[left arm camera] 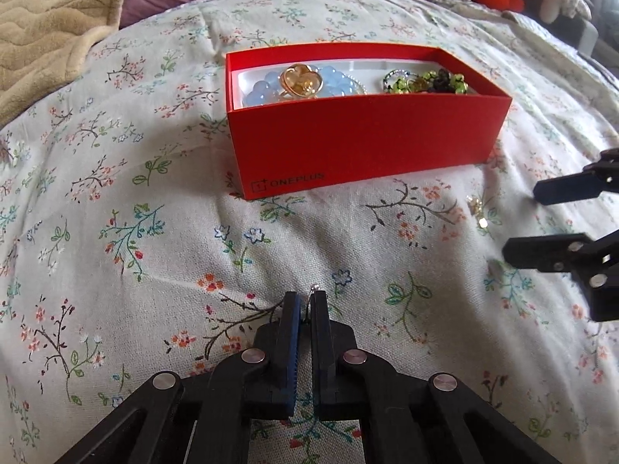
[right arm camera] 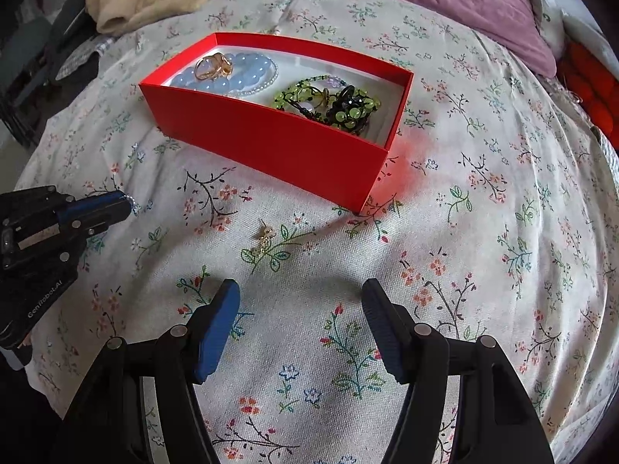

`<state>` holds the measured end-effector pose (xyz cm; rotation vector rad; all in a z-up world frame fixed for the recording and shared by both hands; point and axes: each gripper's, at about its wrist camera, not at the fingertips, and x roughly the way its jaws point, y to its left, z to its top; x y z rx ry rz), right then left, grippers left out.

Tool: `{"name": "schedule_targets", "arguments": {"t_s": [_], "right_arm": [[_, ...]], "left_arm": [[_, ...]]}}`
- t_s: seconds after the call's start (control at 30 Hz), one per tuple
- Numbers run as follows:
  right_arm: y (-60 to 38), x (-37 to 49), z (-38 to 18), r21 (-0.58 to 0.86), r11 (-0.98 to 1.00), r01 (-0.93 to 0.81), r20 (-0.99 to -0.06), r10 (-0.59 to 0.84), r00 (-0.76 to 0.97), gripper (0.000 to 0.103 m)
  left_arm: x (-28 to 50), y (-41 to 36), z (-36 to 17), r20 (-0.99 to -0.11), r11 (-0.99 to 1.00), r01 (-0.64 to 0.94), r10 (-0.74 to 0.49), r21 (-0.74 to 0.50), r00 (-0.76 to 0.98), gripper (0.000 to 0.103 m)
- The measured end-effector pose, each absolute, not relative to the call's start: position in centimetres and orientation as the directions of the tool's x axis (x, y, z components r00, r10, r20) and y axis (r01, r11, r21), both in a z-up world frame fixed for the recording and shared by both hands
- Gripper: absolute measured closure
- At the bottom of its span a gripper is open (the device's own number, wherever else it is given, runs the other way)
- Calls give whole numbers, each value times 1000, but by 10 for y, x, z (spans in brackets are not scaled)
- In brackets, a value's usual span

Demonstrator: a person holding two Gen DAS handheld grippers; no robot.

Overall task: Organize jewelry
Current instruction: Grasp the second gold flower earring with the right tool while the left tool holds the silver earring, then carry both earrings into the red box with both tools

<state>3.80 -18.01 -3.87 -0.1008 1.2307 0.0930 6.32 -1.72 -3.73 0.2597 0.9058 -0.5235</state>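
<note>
The right tool (right arm camera: 300, 295), fingers wide apart, hovers nearest the small gold earring (right arm camera: 266, 236) lying on the bed just ahead of it, short of the red box (right arm camera: 271, 143), while the left tool (left arm camera: 308, 301) pinches a tiny silvery piece (left arm camera: 314, 289).

Matt red cardboard box (right arm camera: 271, 143) holding glossy blue beads (right arm camera: 236, 77), shiny gold-toned metal rings (right arm camera: 212, 66); woven floral cotton bedsheet (right arm camera: 464, 270); matt black plastic gripper (right arm camera: 300, 332), ribbed blue pads (right arm camera: 216, 332)

The left gripper (left arm camera: 308, 301) has its fingers pinched nearly together, while the right gripper (right arm camera: 300, 290) fingers are spread wide.
</note>
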Motion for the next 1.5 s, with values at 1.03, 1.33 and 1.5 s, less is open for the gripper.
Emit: {"name": "schedule_targets", "arguments": {"t_s": [1.03,1.33,1.5], "right_arm": [[-137,59,-46,-63,977,-205,-944,8,330,102],[-134,54,-40,-59,975,-214,-943,16,332,102],[-133,52,-34,-65,976,-207,-943,8,333,102]], "left_arm": [[64,-1,-27,-816,868,496,-310,-33,488,103],[66,2,-24,-821,877,476,-312,-56,478,103],[68,2,-20,-821,880,469,-319,-72,474,103]]}}
